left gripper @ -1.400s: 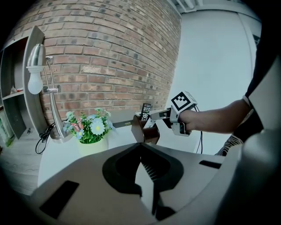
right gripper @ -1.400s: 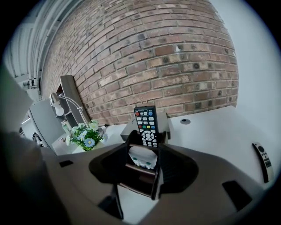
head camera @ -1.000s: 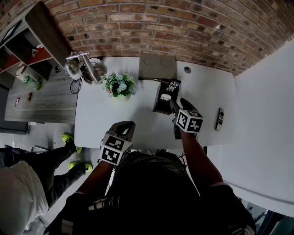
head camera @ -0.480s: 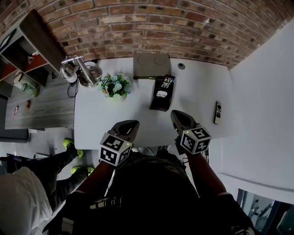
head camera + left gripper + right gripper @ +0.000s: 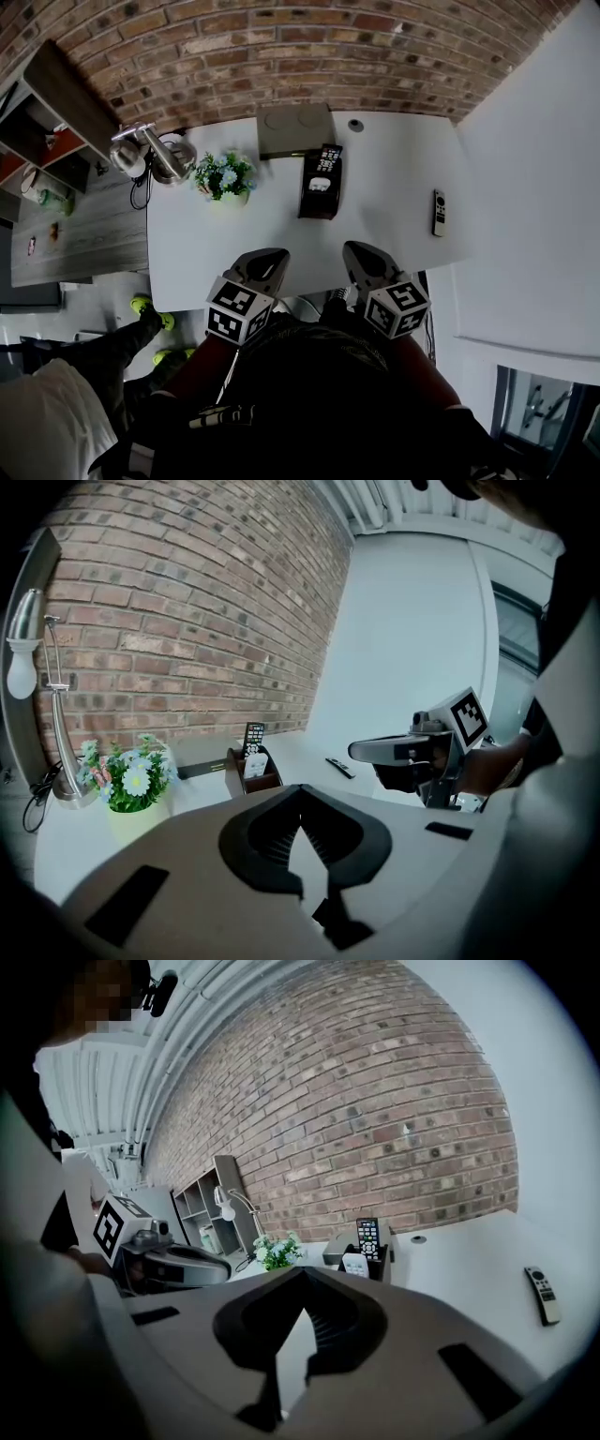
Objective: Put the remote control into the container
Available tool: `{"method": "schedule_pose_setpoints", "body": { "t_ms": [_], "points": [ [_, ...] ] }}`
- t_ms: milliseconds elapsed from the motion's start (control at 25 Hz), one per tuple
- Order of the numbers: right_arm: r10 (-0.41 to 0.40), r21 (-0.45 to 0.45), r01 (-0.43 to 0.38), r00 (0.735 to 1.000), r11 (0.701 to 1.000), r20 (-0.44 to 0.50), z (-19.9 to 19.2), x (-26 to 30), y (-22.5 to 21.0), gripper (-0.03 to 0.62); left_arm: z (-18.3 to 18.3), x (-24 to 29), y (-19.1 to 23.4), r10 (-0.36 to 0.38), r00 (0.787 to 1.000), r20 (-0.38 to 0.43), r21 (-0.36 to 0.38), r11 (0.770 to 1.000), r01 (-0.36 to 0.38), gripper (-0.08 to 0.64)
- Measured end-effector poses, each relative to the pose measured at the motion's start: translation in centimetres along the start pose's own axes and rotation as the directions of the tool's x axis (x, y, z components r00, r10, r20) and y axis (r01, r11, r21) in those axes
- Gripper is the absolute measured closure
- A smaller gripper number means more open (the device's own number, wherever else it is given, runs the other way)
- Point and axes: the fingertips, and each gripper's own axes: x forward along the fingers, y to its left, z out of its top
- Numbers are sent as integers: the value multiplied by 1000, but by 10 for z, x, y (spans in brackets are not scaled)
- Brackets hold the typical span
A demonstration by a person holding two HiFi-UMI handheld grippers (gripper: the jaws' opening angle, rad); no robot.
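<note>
your left hand-held gripper [image 5: 261, 264] hangs clenched on nothing over the near edge of the table [image 5: 216, 248]. the container [image 5: 317, 199] stands at 12 o'clock, mid-table, with two other remotes [image 5: 327, 159] upright in it. your right hand-held gripper [image 5: 364, 262] is clenched and empty too. the remote control [image 5: 438, 213] lies flat at its 1 o'clock, long axis 12 to 6, well apart from the container. the right side is nearer.

White table [image 5: 394, 211] against brick wall [image 5: 281, 56]; potted flowers [image 5: 223, 178] beside desk lamp [image 5: 150, 155]; grey box [image 5: 284, 129] at rear edge.
</note>
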Motion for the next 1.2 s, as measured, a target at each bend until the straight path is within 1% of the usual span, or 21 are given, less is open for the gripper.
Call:
{"method": "schedule_pose_setpoints", "body": {
  "t_ms": [80, 160, 240, 320, 520, 640, 800, 1000, 1200],
  "points": [
    [-6, 15, 6, 1000, 1000, 4, -2, -6, 0, 584, -2, 2, -5, -14, 1000, -7, 12, 1000, 14, 555],
    [-38, 6, 38, 999, 999, 0, -5, -10, -4, 583, -2, 5, -7, -20, 1000, -14, 22, 1000, 21, 555],
    [-75, -9, 75, 997, 997, -15, -10, -14, -12, 583, -2, 7, -8, -16, 1000, -14, 24, 1000, 16, 555],
    [-83, 2, 83, 996, 997, -25, -15, -15, -16, 583, -2, 5, -8, -4, 1000, -10, 24, 1000, 4, 555],
    [-54, 37, 55, 998, 998, -20, -13, -7, -19, 583, -2, -1, -1, 37, 999, -5, 21, 999, -36, 555],
    [-28, 23, 28, 999, 999, -28, -11, -3, -19, 583, -2, -1, 0, 58, 998, -4, 21, 998, -57, 555],
    [-6, 0, 6, 999, 1000, -40, -10, -4, -20, 583, 0, 6, -10, 64, 998, -9, 48, 997, -64, 555],
    [17, 4, -17, 998, 1000, -68, -19, -9, -27, 583, -3, 13, -17, 73, 997, -19, 21, 997, -72, 555],
    [32, 13, -31, 997, 999, -67, -20, -14, -40, 583, 0, 21, -23, 98, 995, -24, 23, 995, -97, 555]
  ]
}}
